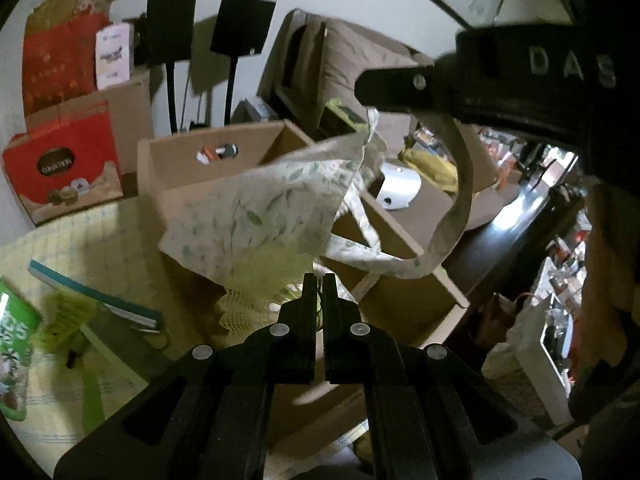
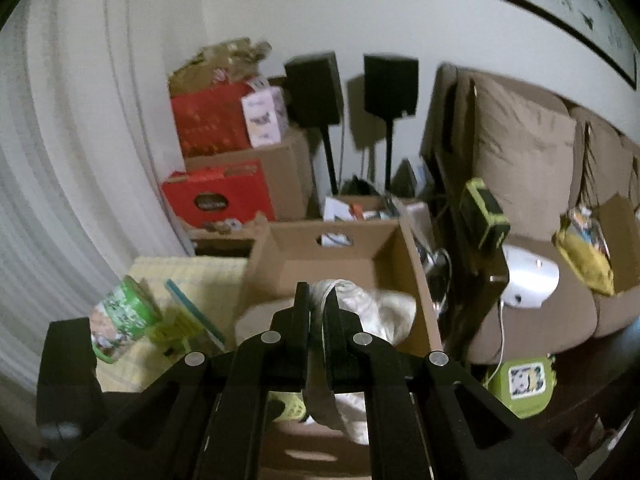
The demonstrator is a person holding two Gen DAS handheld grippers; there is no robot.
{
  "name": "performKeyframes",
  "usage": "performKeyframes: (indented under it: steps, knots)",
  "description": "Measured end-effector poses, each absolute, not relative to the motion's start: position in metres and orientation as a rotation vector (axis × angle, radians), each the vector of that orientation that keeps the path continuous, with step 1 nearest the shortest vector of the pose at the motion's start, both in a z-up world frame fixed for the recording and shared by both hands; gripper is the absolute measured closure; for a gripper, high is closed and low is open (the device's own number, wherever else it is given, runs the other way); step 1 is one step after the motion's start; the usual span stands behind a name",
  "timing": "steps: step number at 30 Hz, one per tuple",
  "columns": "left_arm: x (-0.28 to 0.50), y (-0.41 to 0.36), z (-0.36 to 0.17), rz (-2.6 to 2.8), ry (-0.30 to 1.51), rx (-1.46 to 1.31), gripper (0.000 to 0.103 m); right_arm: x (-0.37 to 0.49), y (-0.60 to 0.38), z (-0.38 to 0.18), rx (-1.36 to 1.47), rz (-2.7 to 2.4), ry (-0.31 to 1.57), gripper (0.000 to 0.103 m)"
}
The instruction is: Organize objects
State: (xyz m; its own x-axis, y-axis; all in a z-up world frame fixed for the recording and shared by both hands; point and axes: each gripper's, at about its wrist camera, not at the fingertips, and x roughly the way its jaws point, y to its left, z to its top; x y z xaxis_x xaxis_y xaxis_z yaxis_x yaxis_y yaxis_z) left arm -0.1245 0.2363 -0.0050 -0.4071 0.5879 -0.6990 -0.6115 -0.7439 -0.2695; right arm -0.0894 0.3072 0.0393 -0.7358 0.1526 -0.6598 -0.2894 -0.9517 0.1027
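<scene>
Left wrist view: the left gripper (image 1: 319, 280) is showing matte black fingers clenched together, with thin threads of a pale yellow-green lace cloth (image 1: 256, 300) seeming to be caught between the tips. A soft leaf-printed tote bag (image 1: 256, 208) is hanging in the air over an open corrugated cardboard box (image 1: 208, 160), its body sagging and running from lower left up to upper right. Its long strap (image 1: 452, 216) is looping up to the right gripper (image 1: 368, 84), which is coming in from the upper right and is pinching the bag's top edge. On the quilted yellow tablecloth (image 1: 60, 240) a flat teal-edged book (image 1: 92, 296) and a green printed tin (image 1: 16, 356) are lying to the left.

Right wrist view: the right gripper (image 2: 318, 300) is clamping a flat cream band of the bag's fabric, which is running down between the fingers. The crumpled pale bag (image 2: 376, 312) is bunching at the near edge of the box (image 2: 340, 252). A tan cushioned sofa (image 2: 528, 184) is standing at the right.
</scene>
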Motion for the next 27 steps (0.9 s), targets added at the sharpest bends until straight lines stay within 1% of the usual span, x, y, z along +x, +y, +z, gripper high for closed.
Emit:
performKeyframes:
  steps: [7, 9, 10, 11, 12, 16, 17, 18, 19, 20, 22, 24, 26, 27]
  knots:
    - [-0.131, 0.246, -0.033, 2.169, 0.085, -1.127, 0.101, -0.094, 0.330, -0.026, -1.164, 2.618, 0.392, 0.097]
    - [-0.132, 0.244, -0.035, 2.172, 0.075, -1.137, 0.096, -0.094, 0.336, -0.045, -1.206, 2.585, 0.421, 0.097]
    - [-0.133, 0.241, -0.035, 2.175, 0.059, -1.145, 0.087, -0.095, 0.338, -0.052, -1.224, 2.572, 0.431, 0.097]
    - [-0.133, 0.239, -0.035, 2.179, 0.049, -1.147, 0.074, -0.095, 0.341, -0.062, -1.251, 2.550, 0.445, 0.097]
    - [-0.134, 0.236, -0.034, 2.185, 0.037, -1.147, 0.070, -0.096, 0.342, -0.068, -1.268, 2.534, 0.452, 0.096]
    - [-0.133, 0.225, -0.027, 2.193, 0.004, -1.142, 0.066, -0.095, 0.345, -0.086, -1.327, 2.485, 0.428, 0.092]
    - [-0.133, 0.221, -0.025, 2.197, -0.004, -1.139, 0.063, -0.094, 0.345, -0.087, -1.329, 2.466, 0.408, 0.091]
    - [-0.135, 0.218, -0.022, 2.202, -0.008, -1.135, 0.061, -0.092, 0.345, -0.087, -1.325, 2.457, 0.396, 0.086]
    - [-0.136, 0.215, -0.020, 2.209, -0.011, -1.131, 0.055, -0.091, 0.345, -0.086, -1.315, 2.452, 0.388, 0.072]
    - [-0.136, 0.212, -0.017, 2.217, -0.012, -1.126, 0.051, -0.088, 0.345, -0.085, -1.300, 2.450, 0.384, 0.061]
    - [-0.136, 0.204, -0.011, 2.243, -0.003, -1.107, 0.048, -0.083, 0.344, -0.078, -1.262, 2.454, 0.376, 0.056]
    - [-0.134, 0.193, -0.004, 2.270, 0.010, -1.086, 0.043, -0.078, 0.341, -0.070, -1.224, 2.461, 0.353, 0.048]
    - [-0.132, 0.181, 0.002, 2.286, 0.010, -1.068, 0.033, -0.071, 0.334, -0.058, -1.171, 2.478, 0.314, 0.039]
    - [-0.131, 0.174, 0.006, 2.296, 0.004, -1.060, 0.031, -0.069, 0.330, -0.053, -1.155, 2.487, 0.300, 0.037]
